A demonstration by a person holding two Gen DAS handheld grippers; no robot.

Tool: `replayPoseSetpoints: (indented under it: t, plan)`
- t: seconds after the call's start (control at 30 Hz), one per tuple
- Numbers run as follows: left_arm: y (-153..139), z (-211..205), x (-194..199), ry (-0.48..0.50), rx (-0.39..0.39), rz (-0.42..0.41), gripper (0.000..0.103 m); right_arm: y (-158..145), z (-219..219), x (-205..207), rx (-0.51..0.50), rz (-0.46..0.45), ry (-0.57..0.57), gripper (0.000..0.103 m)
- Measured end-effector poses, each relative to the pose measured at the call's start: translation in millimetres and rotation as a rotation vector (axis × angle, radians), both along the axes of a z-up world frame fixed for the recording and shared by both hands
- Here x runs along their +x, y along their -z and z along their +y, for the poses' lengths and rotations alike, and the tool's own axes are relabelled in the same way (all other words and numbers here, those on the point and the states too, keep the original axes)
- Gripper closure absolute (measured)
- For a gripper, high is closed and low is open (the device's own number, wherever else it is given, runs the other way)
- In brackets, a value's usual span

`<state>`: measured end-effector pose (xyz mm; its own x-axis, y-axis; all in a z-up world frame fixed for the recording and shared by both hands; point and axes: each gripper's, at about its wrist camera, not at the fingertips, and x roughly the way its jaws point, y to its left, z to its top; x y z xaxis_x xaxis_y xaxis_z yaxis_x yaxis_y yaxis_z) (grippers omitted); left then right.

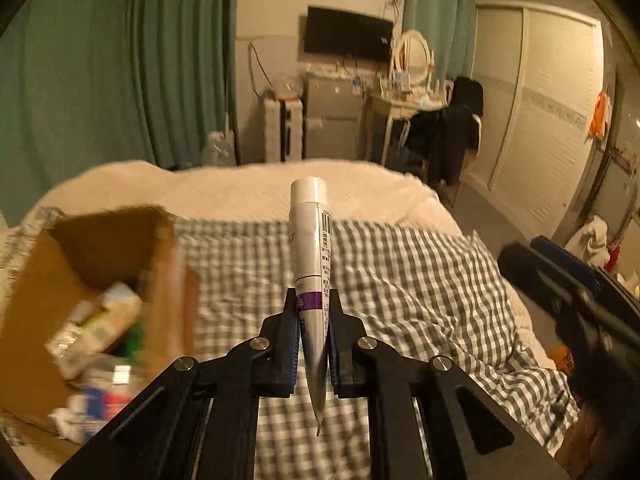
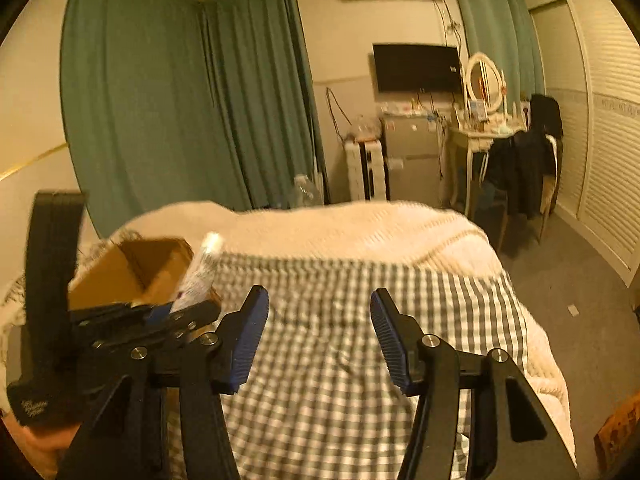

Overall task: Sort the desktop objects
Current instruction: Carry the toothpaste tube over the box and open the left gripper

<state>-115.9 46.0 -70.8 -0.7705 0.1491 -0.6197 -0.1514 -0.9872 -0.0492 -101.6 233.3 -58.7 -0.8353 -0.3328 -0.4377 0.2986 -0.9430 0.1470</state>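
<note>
Broadly, a bed [image 1: 400, 280] filling the near and middle ground, covered near by a grey-and-white checked sheet [image 2: 320, 360] and far by a cream blanket [image 1: 240, 188]. Beyond, teal curtains [image 1: 100, 72] on the left, a white wardrobe [image 1: 540, 120] on the right, and against the far wall a dark wall screen [image 1: 347, 35], a dressing table with an oval mirror [image 1: 412, 54] and a chair hung with dark clothes [image 1: 448, 136]. On the left of the bed, an open cardboard box [image 1: 80, 264], blurred, with cartons and packets inside, contents too smeared to name. Left gripper [image 1: 314, 304] clenched on a white tube [image 1: 310, 240] with a purple band, cap pointing far, crimped tail toward the camera, held above the sheet just right of the box. Right gripper [image 2: 318, 328] standing released over the checked sheet, nothing between its blue ribbed pads [image 2: 250, 332]. Seen from the right wrist, the left gripper and its tube at near left, in front of the box.
</note>
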Motion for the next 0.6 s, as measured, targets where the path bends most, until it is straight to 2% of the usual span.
replayPoseSetpoints:
  t: [0.17, 0.3, 0.5, 0.6]
  plan:
    - [-34.3, -51.1, 27.9, -0.049, -0.016, 0.066, 0.092, -37.9, -37.9, 12.6, -0.071, 0.034, -0.059, 0.05]
    - [-50.7, -96.5, 39.1, -0.108, -0.045, 0.123, 0.092, -52.6, -77.0, 20.0, -0.099, 0.049, -0.13, 0.05]
    - [-24.3, -169.3, 20.9, -0.207, -0.012, 0.045, 0.092, -52.7, -140.8, 11.4, -0.122, 0.02, -0.22, 0.05]
    - [-3.4, -194.0, 9.2, -0.211, 0.002, -0.001, 0.092, -36.1, -175.4, 2.6, -0.07, -0.008, -0.271, 0.05]
